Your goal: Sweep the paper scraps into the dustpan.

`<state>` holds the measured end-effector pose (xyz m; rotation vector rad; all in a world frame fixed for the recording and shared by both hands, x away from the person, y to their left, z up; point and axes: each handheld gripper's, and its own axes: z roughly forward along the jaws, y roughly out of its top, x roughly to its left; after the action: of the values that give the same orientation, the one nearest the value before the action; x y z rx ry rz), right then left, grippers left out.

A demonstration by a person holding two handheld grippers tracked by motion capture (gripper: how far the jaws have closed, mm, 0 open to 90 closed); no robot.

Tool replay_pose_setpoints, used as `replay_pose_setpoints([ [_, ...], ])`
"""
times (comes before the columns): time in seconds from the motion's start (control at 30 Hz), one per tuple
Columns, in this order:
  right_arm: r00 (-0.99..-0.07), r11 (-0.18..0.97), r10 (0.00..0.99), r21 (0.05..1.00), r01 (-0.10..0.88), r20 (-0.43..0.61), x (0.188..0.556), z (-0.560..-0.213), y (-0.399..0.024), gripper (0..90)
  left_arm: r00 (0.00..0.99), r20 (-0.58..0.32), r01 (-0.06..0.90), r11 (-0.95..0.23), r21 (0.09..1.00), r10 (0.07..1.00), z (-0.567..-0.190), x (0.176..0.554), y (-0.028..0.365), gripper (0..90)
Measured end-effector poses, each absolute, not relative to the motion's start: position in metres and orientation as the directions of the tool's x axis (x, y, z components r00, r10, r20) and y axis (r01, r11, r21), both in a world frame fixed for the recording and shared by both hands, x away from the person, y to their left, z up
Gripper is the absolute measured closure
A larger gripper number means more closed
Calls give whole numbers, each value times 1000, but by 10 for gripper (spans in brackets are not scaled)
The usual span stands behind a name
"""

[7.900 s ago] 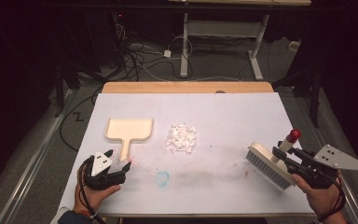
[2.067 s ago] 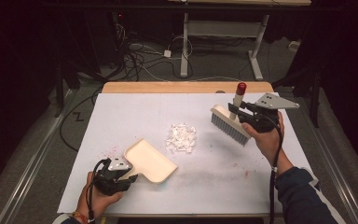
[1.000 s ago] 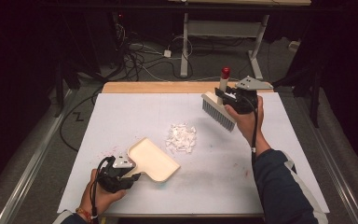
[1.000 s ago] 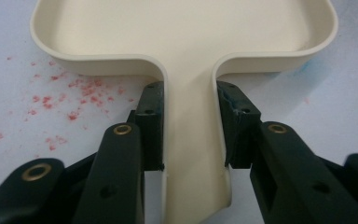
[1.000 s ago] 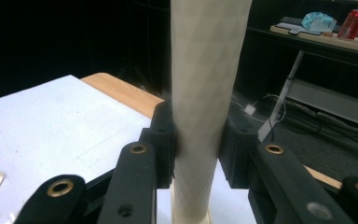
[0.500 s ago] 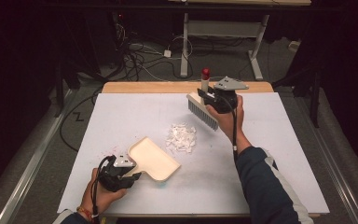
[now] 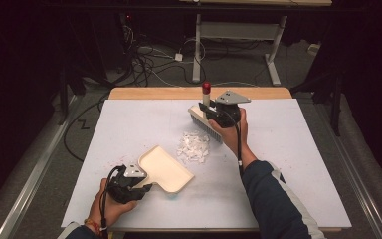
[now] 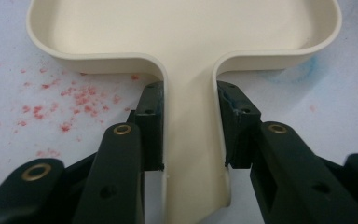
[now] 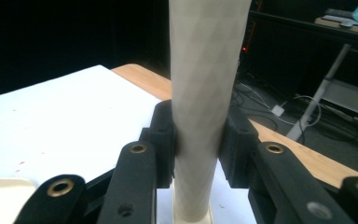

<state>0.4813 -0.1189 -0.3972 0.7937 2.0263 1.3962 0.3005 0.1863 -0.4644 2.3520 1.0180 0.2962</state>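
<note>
We are holding, in the left gripper (image 7: 142,185), a cream plastic dustpan (image 7: 165,168) by its flat handle, jaws clamped on either side of it as the left gripper view confirms (image 8: 191,135); the pan is lying on the white table cover (image 7: 288,149) near the front edge, its open lip facing the small heap of white paper scraps (image 7: 194,147) just beside it. We are holding, in the right gripper (image 7: 214,115), a pale hand brush with a red-tipped handle (image 7: 203,113), jaws closed on its cylindrical handle (image 9: 205,93); the bristles are hanging just beyond the heap, on its far side. We are judging the step as the start of a sweep: the brush is set behind the scraps, and the next move is calling for a low pull toward the pan while the pan is kept flat. We are noting faint red specks (image 8: 74,100) beside the pan, and bare cover to the right and far left.
</note>
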Motion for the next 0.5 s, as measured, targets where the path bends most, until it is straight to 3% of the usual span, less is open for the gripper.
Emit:
replay_pose_setpoints([
  [0.23, -715, 316, 689, 937, 147, -120, 471, -398, -114, 704, 688, -22, 605, -556, 569, 726, -465, 302, 185, 638],
  [0.5, -691, 336, 706, 932, 138, -153, 473, -394, -119, 706, 689, -26, 609, -559, 563, 725, -465, 303, 184, 638],
])
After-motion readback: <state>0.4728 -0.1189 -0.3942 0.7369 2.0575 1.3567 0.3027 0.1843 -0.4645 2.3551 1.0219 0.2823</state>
